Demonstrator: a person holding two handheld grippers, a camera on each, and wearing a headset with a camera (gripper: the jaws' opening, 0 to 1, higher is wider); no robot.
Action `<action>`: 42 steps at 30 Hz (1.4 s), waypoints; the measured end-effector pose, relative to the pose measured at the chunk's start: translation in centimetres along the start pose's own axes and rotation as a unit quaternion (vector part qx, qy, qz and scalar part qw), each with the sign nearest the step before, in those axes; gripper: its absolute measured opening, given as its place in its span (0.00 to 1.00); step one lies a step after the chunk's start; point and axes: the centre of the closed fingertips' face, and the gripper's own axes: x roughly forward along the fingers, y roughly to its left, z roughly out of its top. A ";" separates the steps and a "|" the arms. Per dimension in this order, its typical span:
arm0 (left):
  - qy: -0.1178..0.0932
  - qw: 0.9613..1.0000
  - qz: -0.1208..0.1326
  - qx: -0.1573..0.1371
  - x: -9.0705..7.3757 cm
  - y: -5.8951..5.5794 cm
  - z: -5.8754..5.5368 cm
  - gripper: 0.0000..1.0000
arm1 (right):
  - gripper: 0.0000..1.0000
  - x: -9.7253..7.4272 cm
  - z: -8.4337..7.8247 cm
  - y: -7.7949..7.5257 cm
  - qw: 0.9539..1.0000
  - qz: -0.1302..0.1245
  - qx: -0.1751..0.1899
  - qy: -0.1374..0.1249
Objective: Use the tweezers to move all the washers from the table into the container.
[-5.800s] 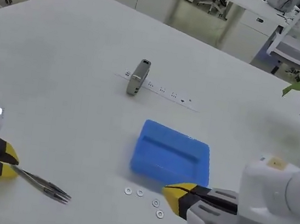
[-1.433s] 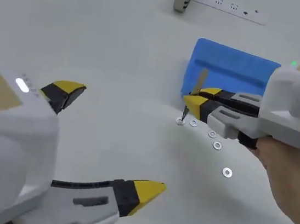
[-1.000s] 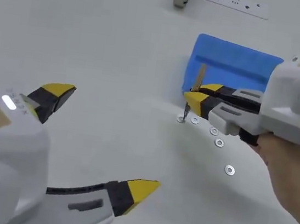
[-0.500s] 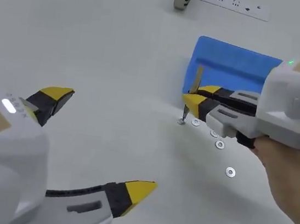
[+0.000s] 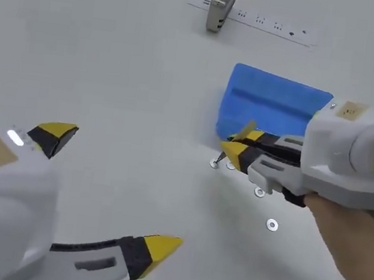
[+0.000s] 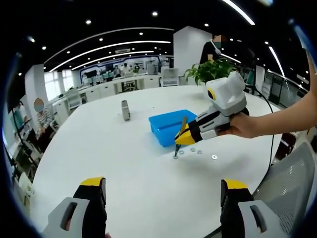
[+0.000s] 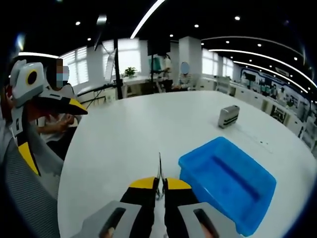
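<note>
The right gripper [image 5: 230, 149] is clamping the tweezers [image 5: 221, 160], tips pointing down beside washers [image 5: 272, 224] lying on the table [image 5: 113, 68] at the container's [image 5: 268, 99] 6 o'clock. The left gripper [image 5: 108, 188] is gaping wide, empty, at 8 o'clock.
</note>
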 end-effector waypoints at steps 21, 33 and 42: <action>-0.006 1.000 -0.003 -0.014 -1.4 -0.2 1.3 0.99 | 0.00 -1.0 -0.3 -0.3 0.997 -0.026 0.063 0.033; -0.020 1.000 -0.006 -0.016 -1.9 -0.1 2.1 0.99 | 0.00 -4.3 3.1 -1.4 0.997 -0.052 0.064 0.002; -0.016 1.000 -0.011 -0.011 -1.8 0.0 2.1 0.99 | 0.01 -4.6 4.8 -2.8 0.996 -0.064 0.053 -0.011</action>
